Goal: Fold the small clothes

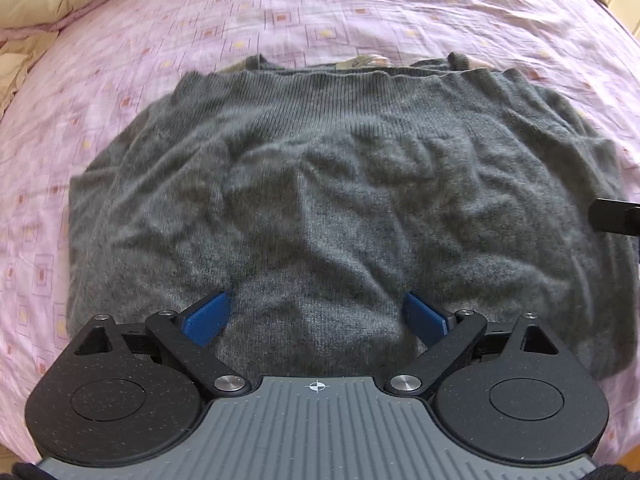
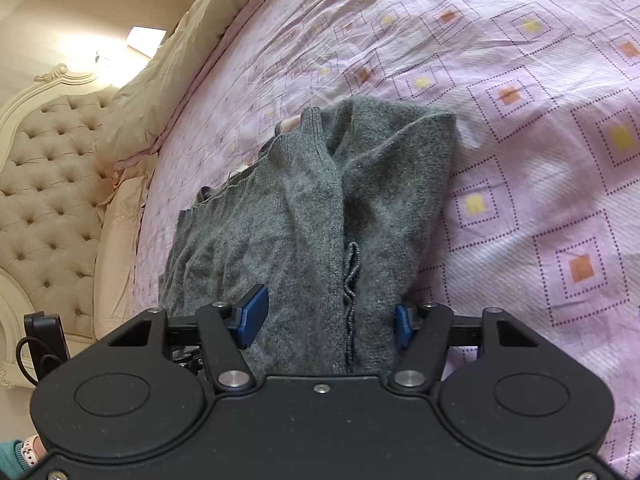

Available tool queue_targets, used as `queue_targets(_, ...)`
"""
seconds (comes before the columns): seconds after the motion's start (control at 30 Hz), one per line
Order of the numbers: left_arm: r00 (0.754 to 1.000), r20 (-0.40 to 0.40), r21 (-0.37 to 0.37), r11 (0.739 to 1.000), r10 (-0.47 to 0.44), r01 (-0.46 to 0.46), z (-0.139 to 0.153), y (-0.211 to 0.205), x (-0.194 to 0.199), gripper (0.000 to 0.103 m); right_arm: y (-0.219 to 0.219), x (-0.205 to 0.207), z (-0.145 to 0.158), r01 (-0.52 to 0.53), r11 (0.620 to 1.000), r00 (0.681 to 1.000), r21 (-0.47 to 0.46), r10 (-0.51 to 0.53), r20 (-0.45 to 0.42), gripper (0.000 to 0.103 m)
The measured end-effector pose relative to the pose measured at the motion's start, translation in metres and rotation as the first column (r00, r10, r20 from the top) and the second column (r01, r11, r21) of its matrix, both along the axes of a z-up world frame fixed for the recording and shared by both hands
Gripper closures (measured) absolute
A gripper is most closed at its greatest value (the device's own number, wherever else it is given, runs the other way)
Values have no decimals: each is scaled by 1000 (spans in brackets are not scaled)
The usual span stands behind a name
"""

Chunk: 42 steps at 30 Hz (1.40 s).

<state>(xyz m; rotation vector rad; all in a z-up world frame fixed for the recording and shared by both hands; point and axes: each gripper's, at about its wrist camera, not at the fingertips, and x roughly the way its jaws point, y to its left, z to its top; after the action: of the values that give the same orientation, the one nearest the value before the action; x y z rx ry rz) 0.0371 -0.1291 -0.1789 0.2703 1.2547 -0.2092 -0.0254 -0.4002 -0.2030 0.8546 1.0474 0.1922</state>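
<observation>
The bed (image 1: pixel 100 92) is stretching out ahead of my fingers under a pink sheet (image 2: pixel 520 120) printed with dotted squares, each holding a small yellow or orange patch. The grey sweater (image 1: pixel 320 184) is lying directly on it, spreading wide and rumpled just past my left fingertips, its ribbed hem running along the far edge. Past my right fingertips its folded side is bunching up (a sleeve cuff is poking out at the far end). A beige pillow (image 2: pixel 168 88) is resting on the bed, well beyond and to the left of my right fingers.
</observation>
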Motion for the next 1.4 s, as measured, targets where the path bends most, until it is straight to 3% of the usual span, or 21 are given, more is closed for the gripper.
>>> queue_targets(0.13,1000,-1,-4,1000,-11,11,-5,-2,8,6,4,0,1,9,1000,1000,8,-9,11,26)
queue_targets(0.3,998,12,-15,998,-56,57,-8,-6,14,6,12,3,6,11,999,1000,-35,-11,-6,28)
queue_targets(0.37,998,9,-29,997,-65,65,-7,-4,16,6,15,4,8,14,999,1000,-50,-15,-21,40)
queue_targets(0.43,997,7,-47,996,-77,77,-6,0,17,7,17,2,8,27,998,999,-63,-29,-41,65)
queue_targets(0.53,996,17,-77,993,-92,93,0,6,16,8,22,-1,11,59,993,996,-98,-65,-54,73)
queue_targets(0.8,989,60,-99,985,-134,140,28,43,19,8,49,9,43,126,973,987,-192,-142,-73,76)
queue_targets(0.93,991,66,-123,985,-114,121,37,75,23,8,74,20,68,123,966,988,-226,-140,-58,76)
queue_targets(1.17,999,45,-175,984,-30,37,42,145,35,8,144,55,103,62,961,997,-271,-74,-34,77)
queue_targets(1.4,999,36,-182,983,11,-4,41,204,46,8,229,91,106,-50,955,998,-291,40,-39,77)
